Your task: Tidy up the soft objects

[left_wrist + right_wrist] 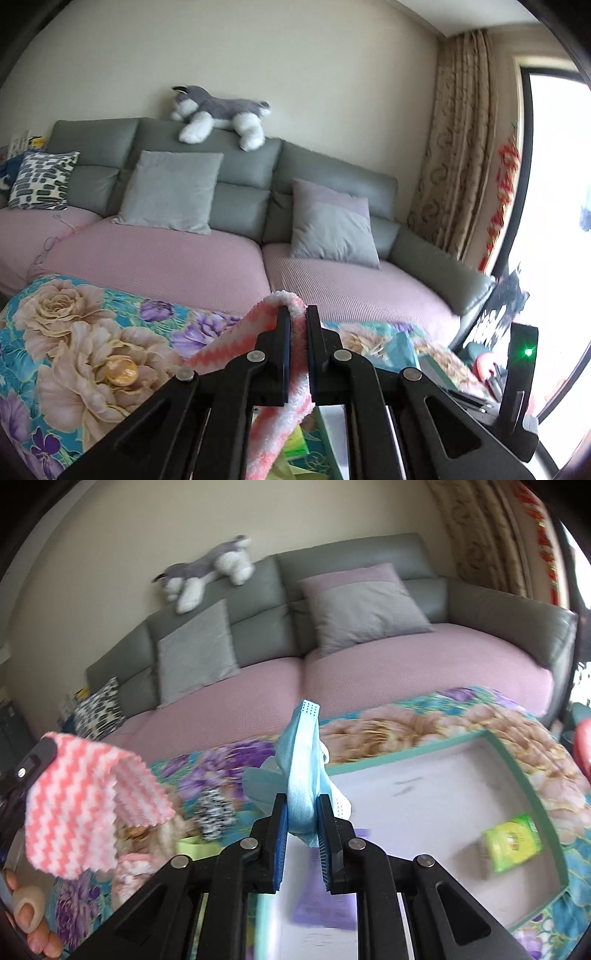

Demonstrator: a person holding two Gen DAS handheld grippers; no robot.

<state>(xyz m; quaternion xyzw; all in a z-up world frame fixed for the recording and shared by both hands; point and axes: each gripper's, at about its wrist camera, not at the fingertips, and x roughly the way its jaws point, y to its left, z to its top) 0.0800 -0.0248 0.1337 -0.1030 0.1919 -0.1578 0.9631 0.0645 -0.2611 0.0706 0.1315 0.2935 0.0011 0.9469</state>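
My left gripper [297,317] is shut on a pink and white zigzag cloth [295,373], which hangs down between its jaws above the floral-covered table [74,332]. In the right wrist view that same cloth [85,808] dangles at the left from the left gripper [35,766], with a hand's fingers [26,915] below it. My right gripper [301,808] is shut on a light blue face mask [303,760], lifted over the near left corner of a green-rimmed white box [524,775]. A green packet [513,842] lies in the box and a purple item [325,904] shows under the jaws.
A grey sofa [240,162] with pink seat covers, several cushions and a plush husky [218,110] stands behind the table. A black and white patterned item [214,812], a pink cloth [129,871] and a yellow-green packet [192,847] lie on the table. A curtain [454,155] hangs right.
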